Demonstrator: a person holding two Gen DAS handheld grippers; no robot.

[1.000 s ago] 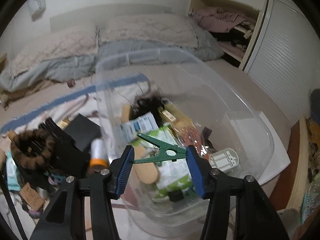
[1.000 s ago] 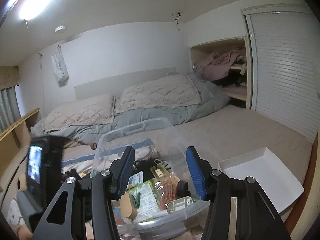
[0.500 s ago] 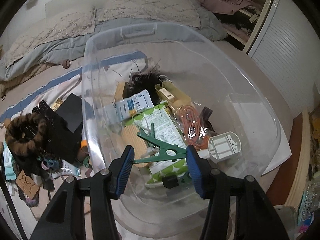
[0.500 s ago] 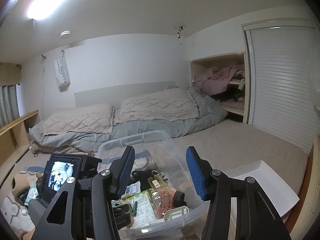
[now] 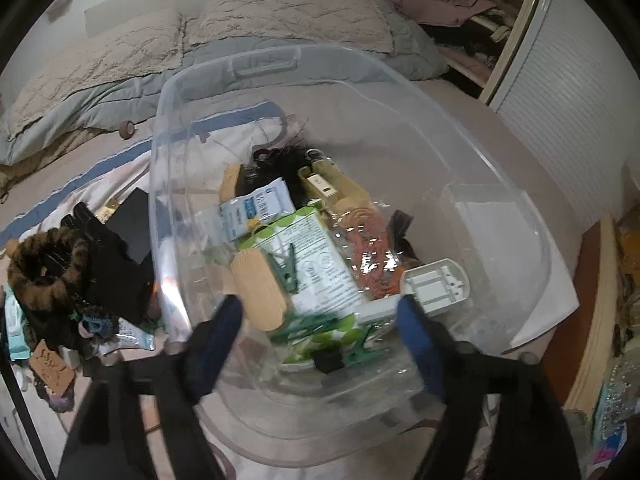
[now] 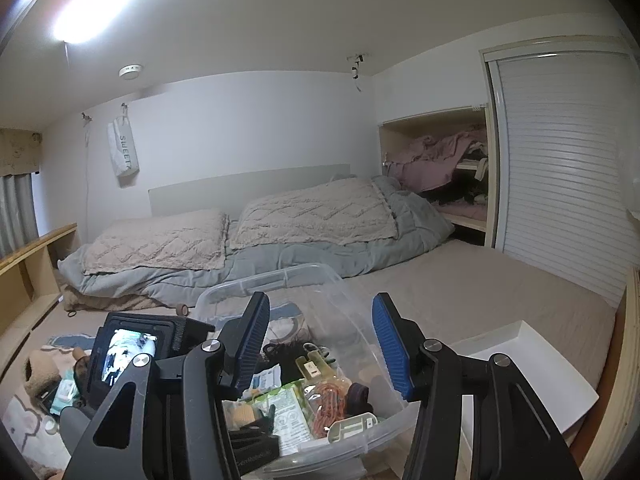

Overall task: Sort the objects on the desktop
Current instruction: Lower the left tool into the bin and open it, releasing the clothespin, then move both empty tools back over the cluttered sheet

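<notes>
Left gripper (image 5: 320, 320) spread, empty, above the clear bin (image 5: 256, 56); right gripper (image 6: 320, 344) spread. The blurred green clip (image 5: 320, 326), apparently released, could be re-snagged.

I see a clear plastic storage bin (image 5: 256, 64) open on the bed, holding a green plastic clothespin (image 5: 289, 267) lying on a green-and-white wipes packet (image 5: 320, 256), beside a coiled orange cable (image 5: 370, 248) and a tan wooden brush (image 5: 260, 290).
</notes>
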